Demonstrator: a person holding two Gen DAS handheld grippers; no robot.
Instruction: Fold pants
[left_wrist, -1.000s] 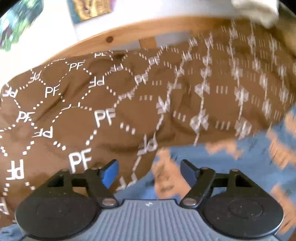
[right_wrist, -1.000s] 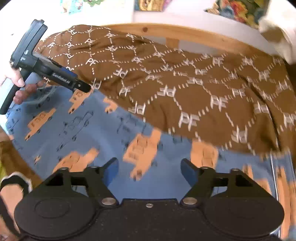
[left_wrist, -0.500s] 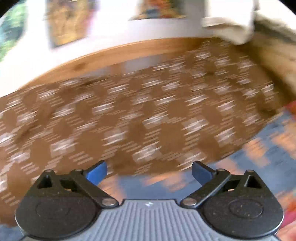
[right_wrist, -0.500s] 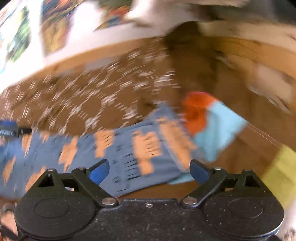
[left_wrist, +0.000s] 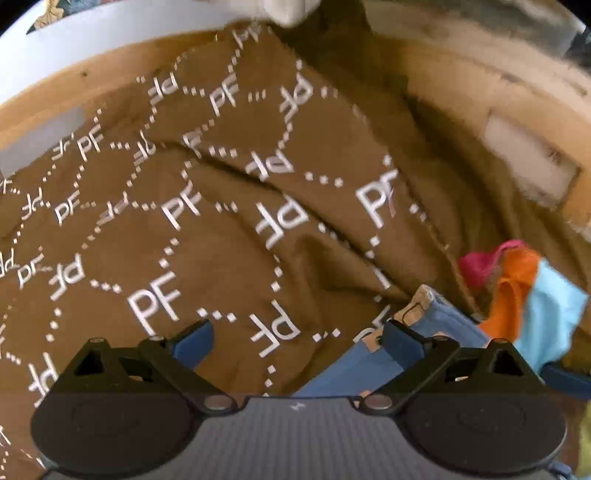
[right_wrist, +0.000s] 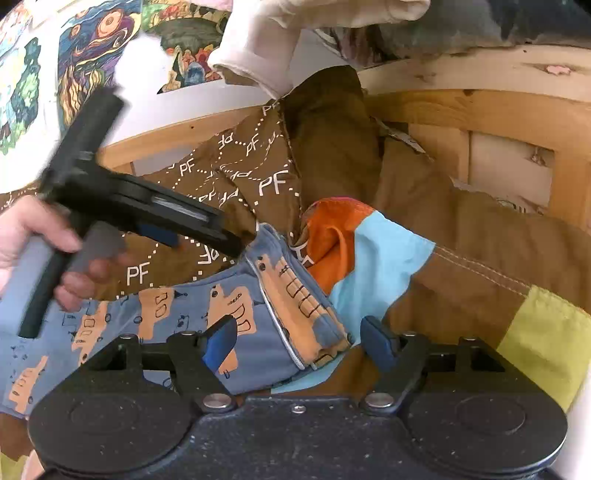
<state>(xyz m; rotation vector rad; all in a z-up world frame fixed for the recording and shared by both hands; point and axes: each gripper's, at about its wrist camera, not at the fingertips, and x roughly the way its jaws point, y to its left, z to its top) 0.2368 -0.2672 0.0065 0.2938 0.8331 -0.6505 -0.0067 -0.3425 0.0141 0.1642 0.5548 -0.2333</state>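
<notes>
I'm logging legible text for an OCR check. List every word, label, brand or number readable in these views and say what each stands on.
"PF": white letters repeated all over the brown blanket, some mirrored, linked by dotted lines; also readable in the right wrist view.
Blue pants: orange vehicle drawings only, no letters readable.
Wall pictures: no text legible.
Left tongs: side strip blurred, unreadable.
Right tongs: no markings readable.
</notes>
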